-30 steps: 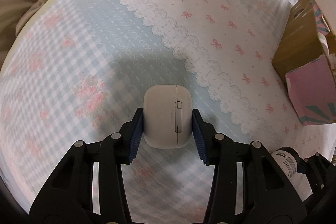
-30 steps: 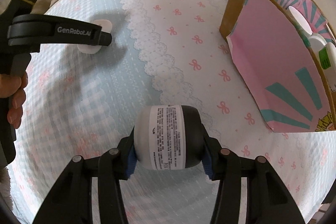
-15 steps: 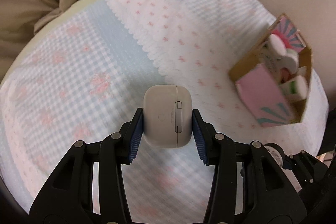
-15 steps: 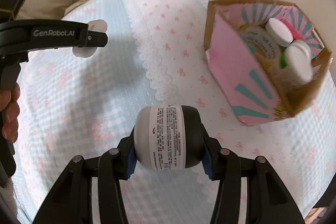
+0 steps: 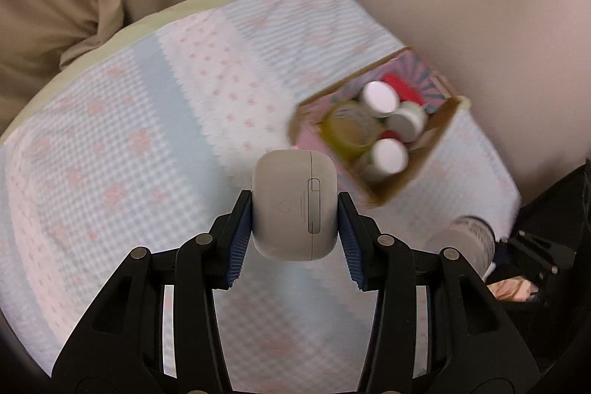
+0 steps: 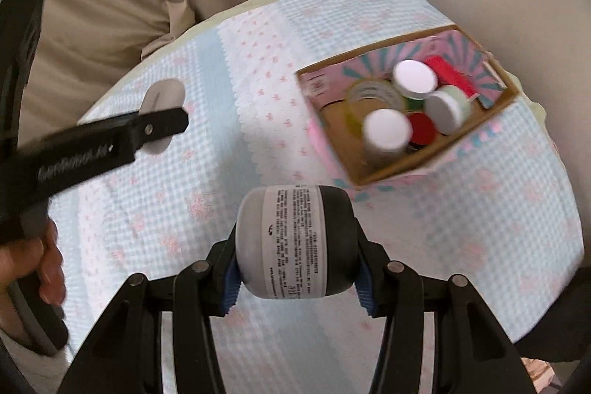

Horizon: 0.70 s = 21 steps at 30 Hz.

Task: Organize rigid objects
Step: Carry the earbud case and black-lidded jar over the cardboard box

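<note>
My left gripper [image 5: 294,228] is shut on a white earbud case [image 5: 294,205], held high above the bed. My right gripper [image 6: 295,261] is shut on a grey and black jar [image 6: 295,242] with a white printed label. A pink and teal cardboard box [image 5: 400,185] stands open ahead to the right, also in the right wrist view [image 6: 402,168]. It holds several white-capped bottles [image 6: 386,132] and a red item. The left gripper and case also show in the right wrist view [image 6: 162,115], up left. The jar shows low right in the left wrist view [image 5: 465,239].
The bed has a blue gingham and pink bow-print cover [image 5: 129,154]. Beige curtains [image 6: 110,24] hang behind it and a pale wall [image 5: 480,6] is at the right. A hand [image 6: 33,261] grips the left tool.
Both grippers have risen well above the bed with their objects. The box, seen side-on before, now shows its open top and contents from above.
</note>
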### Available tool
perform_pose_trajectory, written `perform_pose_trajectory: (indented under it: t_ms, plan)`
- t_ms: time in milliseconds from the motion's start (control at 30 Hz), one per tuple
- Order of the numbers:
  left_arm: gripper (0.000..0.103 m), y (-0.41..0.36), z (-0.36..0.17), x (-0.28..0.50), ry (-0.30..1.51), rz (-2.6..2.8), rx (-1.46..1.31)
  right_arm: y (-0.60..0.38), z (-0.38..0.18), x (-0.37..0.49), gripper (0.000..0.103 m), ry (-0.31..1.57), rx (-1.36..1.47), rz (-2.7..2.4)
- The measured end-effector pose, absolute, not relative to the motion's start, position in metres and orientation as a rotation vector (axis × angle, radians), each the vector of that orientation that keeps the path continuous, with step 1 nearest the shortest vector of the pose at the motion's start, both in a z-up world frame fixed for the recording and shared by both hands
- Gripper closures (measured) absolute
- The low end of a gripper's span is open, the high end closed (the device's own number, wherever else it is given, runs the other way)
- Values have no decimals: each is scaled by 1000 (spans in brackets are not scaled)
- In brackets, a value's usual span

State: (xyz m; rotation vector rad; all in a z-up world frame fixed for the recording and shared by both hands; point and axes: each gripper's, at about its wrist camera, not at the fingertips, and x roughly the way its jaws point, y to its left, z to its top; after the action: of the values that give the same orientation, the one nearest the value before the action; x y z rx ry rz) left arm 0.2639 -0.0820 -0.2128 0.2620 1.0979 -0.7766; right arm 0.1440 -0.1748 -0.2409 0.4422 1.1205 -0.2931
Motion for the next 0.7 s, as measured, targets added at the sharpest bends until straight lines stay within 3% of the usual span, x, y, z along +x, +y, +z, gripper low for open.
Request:
perform_pose_trajectory:
  t_ms: [400,700]
  plan:
    - [62,-180,-175,228,1070,-752,218,-314,-199,101,57,1091,481,-318]
    - [62,-260,-200,253,1133,-661,126,-419,-212,127,57,1146,423,-234]
